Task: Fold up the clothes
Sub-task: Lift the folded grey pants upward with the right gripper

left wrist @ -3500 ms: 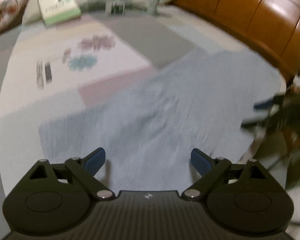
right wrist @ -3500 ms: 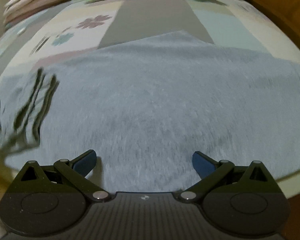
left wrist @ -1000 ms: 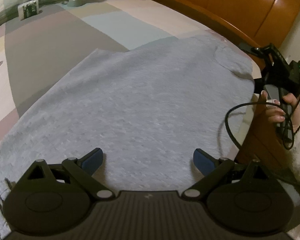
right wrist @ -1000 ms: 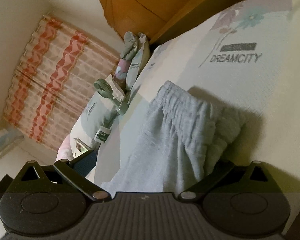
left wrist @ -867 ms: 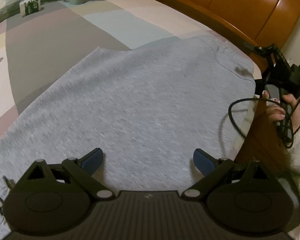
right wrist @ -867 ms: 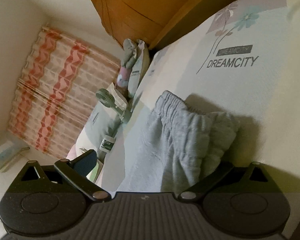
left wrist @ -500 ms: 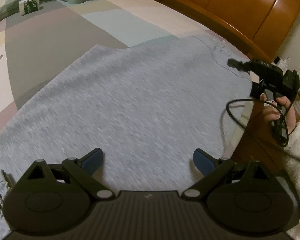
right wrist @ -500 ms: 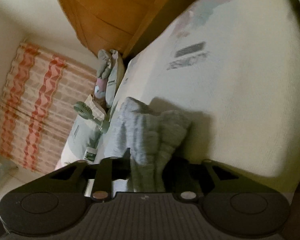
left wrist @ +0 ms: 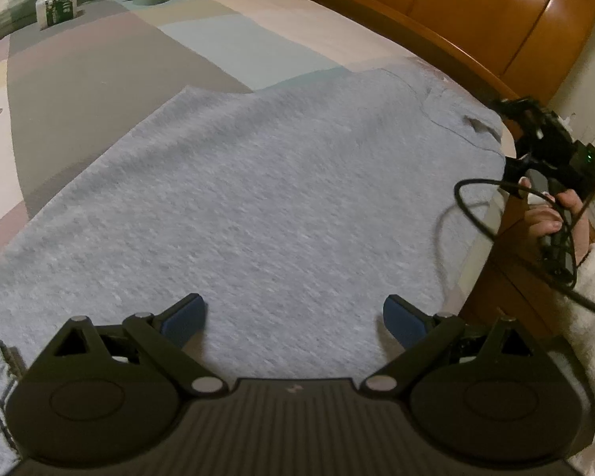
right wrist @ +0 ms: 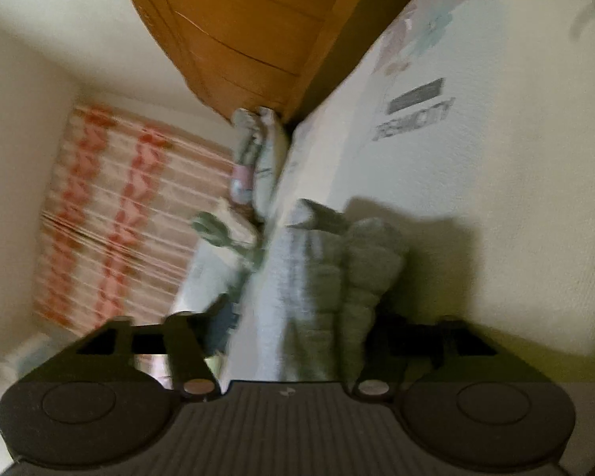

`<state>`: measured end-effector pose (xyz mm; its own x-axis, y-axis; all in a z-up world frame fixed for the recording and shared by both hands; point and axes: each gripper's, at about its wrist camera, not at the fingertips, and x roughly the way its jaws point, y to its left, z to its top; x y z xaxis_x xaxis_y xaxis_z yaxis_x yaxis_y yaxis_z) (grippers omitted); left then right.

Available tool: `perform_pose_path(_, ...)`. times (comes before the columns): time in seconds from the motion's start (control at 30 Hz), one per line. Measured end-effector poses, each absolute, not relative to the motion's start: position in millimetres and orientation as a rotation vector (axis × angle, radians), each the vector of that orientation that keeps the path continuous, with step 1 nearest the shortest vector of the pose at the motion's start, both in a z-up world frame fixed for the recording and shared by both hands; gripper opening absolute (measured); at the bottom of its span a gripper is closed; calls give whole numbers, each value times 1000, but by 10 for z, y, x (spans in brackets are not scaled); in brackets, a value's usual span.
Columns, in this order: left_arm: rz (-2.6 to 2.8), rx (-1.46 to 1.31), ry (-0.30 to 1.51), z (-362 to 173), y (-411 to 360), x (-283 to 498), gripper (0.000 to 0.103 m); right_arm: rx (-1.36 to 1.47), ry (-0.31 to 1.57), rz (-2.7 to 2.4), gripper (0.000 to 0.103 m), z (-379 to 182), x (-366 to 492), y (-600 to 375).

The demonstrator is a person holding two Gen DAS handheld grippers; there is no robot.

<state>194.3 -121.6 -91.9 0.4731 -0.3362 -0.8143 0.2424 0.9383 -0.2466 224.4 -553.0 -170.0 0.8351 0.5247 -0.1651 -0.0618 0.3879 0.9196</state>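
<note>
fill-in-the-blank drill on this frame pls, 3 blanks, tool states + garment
The left tool hovers over the grey garment with its fingers ____.
The right tool is ____ on a bunched edge of the garment.
The garment lies on a bed with a ____ headboard.

Missing words: open; shut; wooden

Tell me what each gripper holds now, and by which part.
Right gripper: shut on the grey garment's bunched elastic waistband edge. Left gripper: jaws open, holding nothing.
</note>
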Motion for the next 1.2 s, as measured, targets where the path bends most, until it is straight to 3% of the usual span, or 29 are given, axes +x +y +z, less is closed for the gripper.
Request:
perform_pose_path(0.17, -348, -108, 1020, -954, -1242, 1964, 97, 1070, 453, 404, 73, -1655, 2291, -5463)
perform_pose_path(0.23, -352, -109, 1017, -950, -1241, 1959, 96, 1070, 464, 392, 57, -1705, 2293, -5502)
perform_pose_path(0.27, -354, -114, 1017, -949, -1225, 1957, 96, 1071, 482, 372, 28, -1746, 2298, -5533)
perform_pose_path(0.3, -354, -120, 1017, -948, -1210, 1954, 97, 1075, 509, 343, 13, -1810, 2294, -5574)
perform_pose_path(0.63, -322, -107, 1005, -788, -1058, 1833, 97, 906, 623, 279, 17, -1604, 2330, -5451)
perform_pose_path(0.83, -300, -40, 1046, -619, -888, 1728, 97, 585, 641, 203, 19, -1135, 2362, -5083)
perform_pose_path(1.2, -313, -19, 1019, -429, -613, 1443, 97, 325, 543, 280, 19, -295, 2087, -4456)
